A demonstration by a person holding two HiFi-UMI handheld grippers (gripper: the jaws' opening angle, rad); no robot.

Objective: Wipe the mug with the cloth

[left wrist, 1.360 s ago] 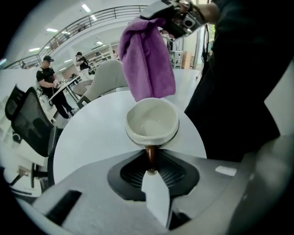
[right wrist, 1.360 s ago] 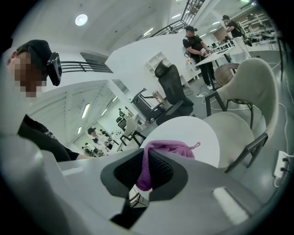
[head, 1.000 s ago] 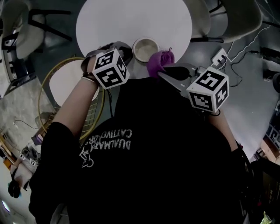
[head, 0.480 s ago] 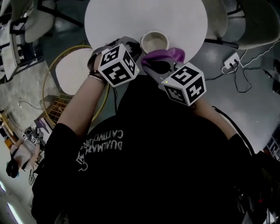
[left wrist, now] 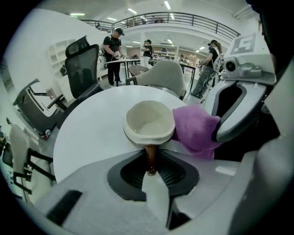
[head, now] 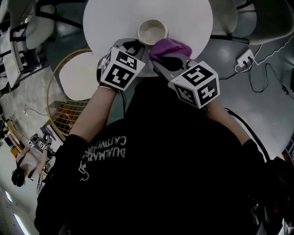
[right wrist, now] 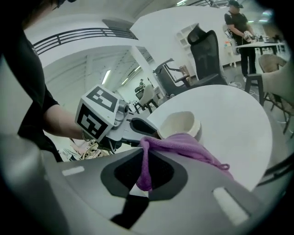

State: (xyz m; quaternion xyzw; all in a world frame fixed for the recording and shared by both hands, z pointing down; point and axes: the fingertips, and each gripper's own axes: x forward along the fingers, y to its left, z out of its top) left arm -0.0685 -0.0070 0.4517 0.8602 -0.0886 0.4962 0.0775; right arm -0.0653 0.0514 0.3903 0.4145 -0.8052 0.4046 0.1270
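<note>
A cream mug (head: 152, 31) stands near the front edge of the round white table (head: 183, 13). My left gripper (head: 133, 46) is shut on its brown handle (left wrist: 150, 156), with the mug (left wrist: 149, 123) upright just past the jaws. My right gripper (head: 167, 59) is shut on a purple cloth (head: 169, 47). The cloth (right wrist: 183, 146) drapes forward from the right gripper (right wrist: 146, 170) and lies against the side of the mug (right wrist: 180, 125). Seen from the left gripper view, the cloth (left wrist: 196, 131) touches the mug's right side. The mug's far side is hidden.
Office chairs (head: 257, 23) ring the table. A small white round stool inside a yellow hoop (head: 78, 75) stands at the left. A power strip with cables (head: 243, 57) lies on the floor at the right. People stand far off by desks (left wrist: 112, 50).
My right gripper has come in and down toward the left, bringing the cloth against the mug. The left gripper's cube has rolled while it kept hold of the handle.
</note>
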